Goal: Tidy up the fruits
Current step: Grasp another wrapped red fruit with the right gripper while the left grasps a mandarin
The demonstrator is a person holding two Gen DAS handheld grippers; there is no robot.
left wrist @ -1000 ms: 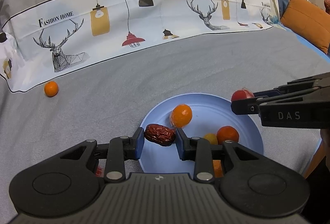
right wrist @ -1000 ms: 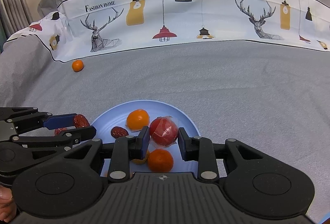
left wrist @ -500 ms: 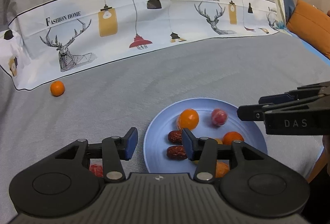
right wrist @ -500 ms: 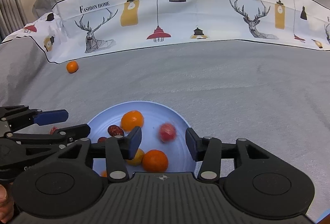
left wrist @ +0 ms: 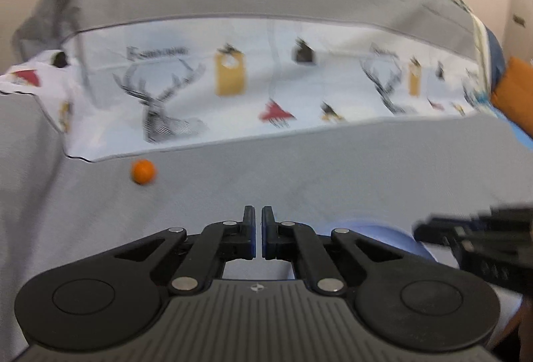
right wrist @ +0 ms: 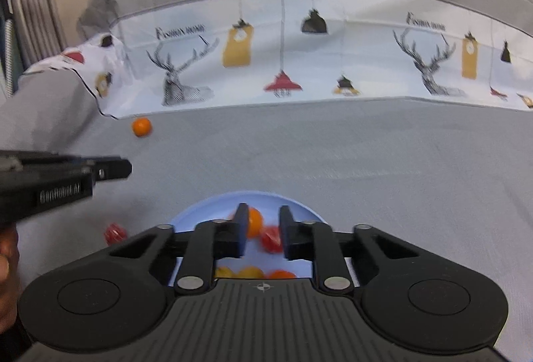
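A blue plate [right wrist: 266,195] lies on the grey cloth and holds an orange [right wrist: 255,225], a red fruit [right wrist: 270,238] and some yellow and orange fruits near my gripper body. My right gripper [right wrist: 264,212] hovers over the plate. Its jaws are closing to a narrow gap with nothing between them. My left gripper [left wrist: 258,212] is left of the plate [left wrist: 383,227], jaws closing almost together and empty. It also shows in the right wrist view, left gripper [right wrist: 123,169]. A loose orange [left wrist: 143,171] [right wrist: 142,127] sits far back left. A red fruit [right wrist: 115,232] lies on the cloth left of the plate.
A white cloth band [right wrist: 283,62] printed with deer and lamps rises behind the grey surface. An orange cushion [left wrist: 514,92] is at the far right. A person's hand [right wrist: 5,262] holds the left gripper. The right gripper [left wrist: 423,230] is blurred at the right edge of the left wrist view.
Both grippers let their fruit go into the plate, a brown date from the left and a red fruit from the right, then closed. The left gripper rose and swung left off the plate.
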